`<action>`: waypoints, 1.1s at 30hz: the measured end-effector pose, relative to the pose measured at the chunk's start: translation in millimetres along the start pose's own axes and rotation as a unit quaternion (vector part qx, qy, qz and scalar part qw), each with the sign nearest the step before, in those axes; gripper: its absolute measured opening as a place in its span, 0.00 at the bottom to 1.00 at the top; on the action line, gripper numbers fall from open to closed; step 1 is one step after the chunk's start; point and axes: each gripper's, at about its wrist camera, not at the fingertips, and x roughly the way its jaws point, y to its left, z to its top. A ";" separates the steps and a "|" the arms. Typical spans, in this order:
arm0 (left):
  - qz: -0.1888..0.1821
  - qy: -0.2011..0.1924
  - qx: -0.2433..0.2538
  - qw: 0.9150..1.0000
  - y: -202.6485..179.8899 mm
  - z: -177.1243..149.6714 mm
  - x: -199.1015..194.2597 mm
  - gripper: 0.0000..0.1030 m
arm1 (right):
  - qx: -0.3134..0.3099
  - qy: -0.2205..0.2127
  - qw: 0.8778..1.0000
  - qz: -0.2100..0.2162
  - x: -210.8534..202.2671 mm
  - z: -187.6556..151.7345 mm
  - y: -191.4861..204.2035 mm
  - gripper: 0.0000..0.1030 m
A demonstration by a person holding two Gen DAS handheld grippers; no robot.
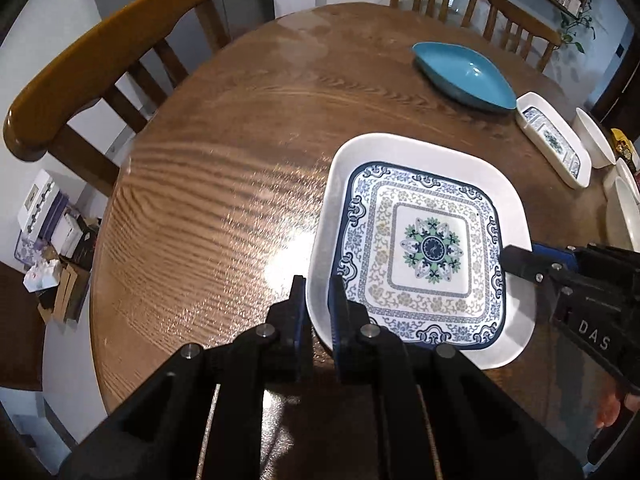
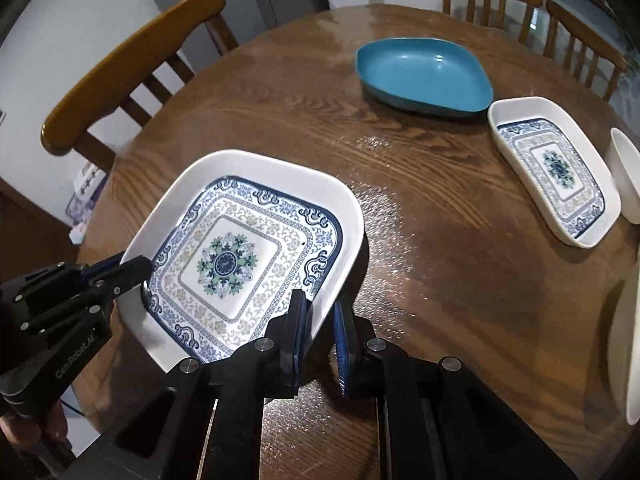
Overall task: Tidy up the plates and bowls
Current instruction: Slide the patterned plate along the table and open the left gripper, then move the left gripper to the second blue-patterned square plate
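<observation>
The left tongs (image 1: 318,300) are clamping the square white blue-patterned ceramic plate (image 1: 424,248) at its seven o'clock rim; the right tongs (image 2: 320,312) are gripping its five o'clock rim above the wooden desk (image 1: 224,184).

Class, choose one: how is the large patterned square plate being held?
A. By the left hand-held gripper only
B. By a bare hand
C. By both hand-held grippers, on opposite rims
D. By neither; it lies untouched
C: the left hand-held gripper and the right hand-held gripper each clamp a rim of the patterned square plate.
</observation>
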 end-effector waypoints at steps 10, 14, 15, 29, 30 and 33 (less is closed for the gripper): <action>0.017 -0.037 -0.012 0.999 2.3 0.3 -28.8 0.60 | 0.003 -0.043 0.999 0.013 -43.4 -12.8 -12.8 0.37; 0.009 -0.065 0.002 0.998 -16.3 0.0 -54.1 0.77 | 0.017 -0.070 0.997 0.007 -73.8 -22.4 -32.1 0.42; 0.006 -0.069 0.007 0.998 -22.7 -0.4 -59.1 0.80 | 0.022 -0.078 0.997 0.004 -82.7 -25.7 -38.1 0.42; -0.038 -0.067 0.071 0.994 -106.8 -13.0 -81.2 0.93 | 0.097 -0.128 0.987 -0.025 -150.8 -78.6 -105.6 0.49; -0.044 -0.065 0.071 0.994 -110.7 -12.8 -81.7 0.93 | 0.104 -0.130 0.986 -0.026 -153.4 -82.2 -111.3 0.49; -0.059 -0.061 0.067 0.994 -123.3 -10.8 -83.0 0.93 | 0.121 -0.135 0.983 -0.039 -163.4 -92.2 -128.2 0.49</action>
